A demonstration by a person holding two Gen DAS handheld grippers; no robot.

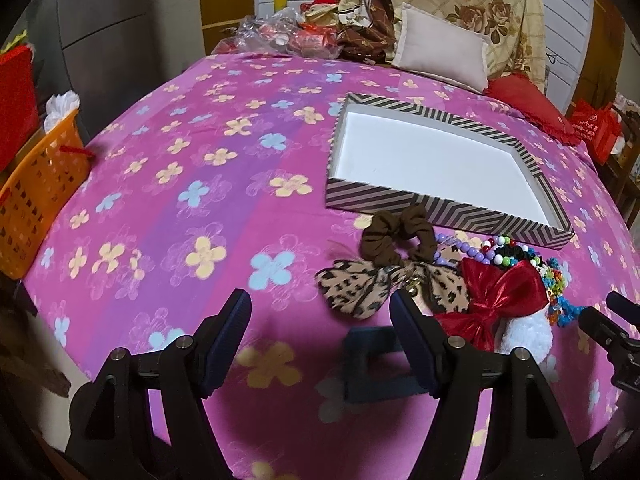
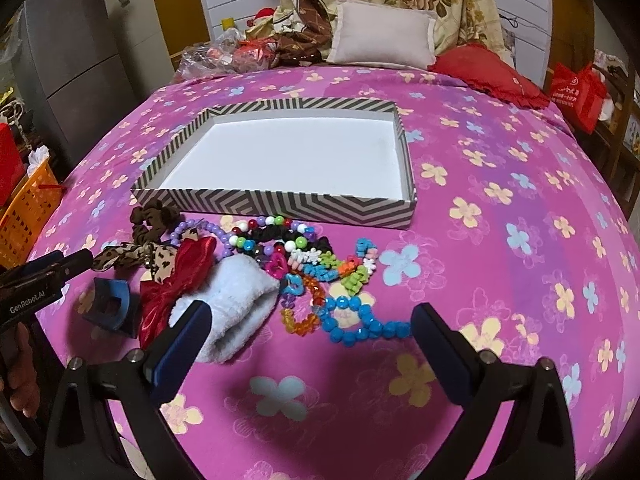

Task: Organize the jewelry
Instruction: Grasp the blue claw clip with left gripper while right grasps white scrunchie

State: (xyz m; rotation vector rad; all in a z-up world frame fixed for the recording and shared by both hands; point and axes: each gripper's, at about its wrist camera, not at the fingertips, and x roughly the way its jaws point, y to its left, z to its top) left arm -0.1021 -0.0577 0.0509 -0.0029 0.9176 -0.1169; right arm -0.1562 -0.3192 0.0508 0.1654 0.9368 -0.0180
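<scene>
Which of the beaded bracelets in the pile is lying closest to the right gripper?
The blue bracelet of round beads, at the pile's near edge, just ahead of the open right gripper. The purple and multicoloured bead strings lie farther off beside the striped box.

Orange basket [image 1: 38,188], grey pillow [image 2: 384,38], red cushion [image 2: 490,74], floral bedspread [image 2: 520,240].

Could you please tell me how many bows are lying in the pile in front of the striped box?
2: a leopard-print bow at the pile's left end, and a shiny red bow just right of it, overlapping it. Others may be hidden beneath.
</scene>
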